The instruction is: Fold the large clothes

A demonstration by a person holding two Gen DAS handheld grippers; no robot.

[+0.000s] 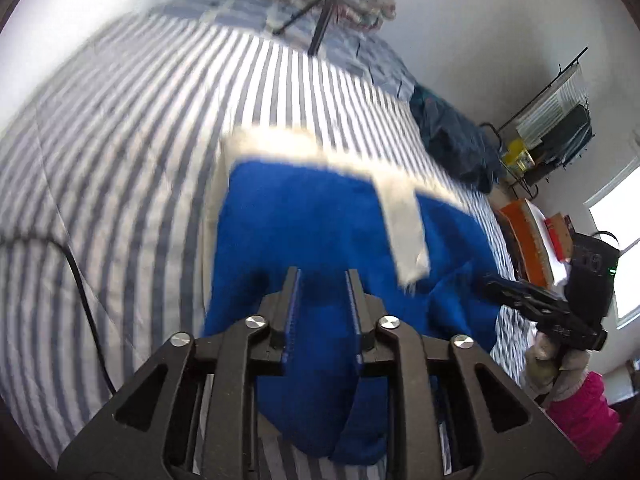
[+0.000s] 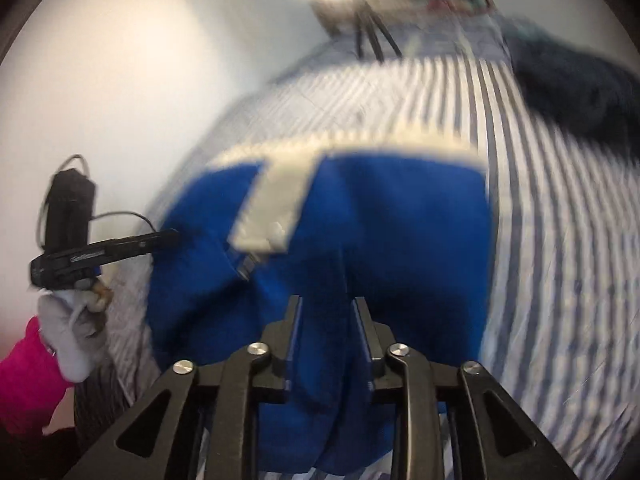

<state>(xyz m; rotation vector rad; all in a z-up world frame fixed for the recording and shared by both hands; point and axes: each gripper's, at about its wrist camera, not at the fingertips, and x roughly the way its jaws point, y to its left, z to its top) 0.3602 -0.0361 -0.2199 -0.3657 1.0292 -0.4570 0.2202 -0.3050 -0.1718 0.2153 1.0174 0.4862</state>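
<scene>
A blue garment (image 1: 312, 224) with a cream band (image 1: 288, 148) and a cream strap (image 1: 404, 220) lies on the striped bed. My left gripper (image 1: 323, 276) is shut on a bunched fold of the blue cloth. My right gripper (image 2: 327, 304) is shut on another fold of the same garment (image 2: 392, 232). The right gripper shows from the side in the left wrist view (image 1: 532, 304), at the garment's right edge. The left gripper shows in the right wrist view (image 2: 120, 248), at the garment's left edge. Both views are motion-blurred.
The bed has a blue-and-white striped cover (image 1: 120, 160). A dark blue heap of clothes (image 1: 452, 140) lies at its far right. A tripod with a ring light (image 1: 324, 20) stands at the head. A black cable (image 1: 88, 300) crosses the cover on the left. Shelving (image 1: 552, 128) stands by the wall.
</scene>
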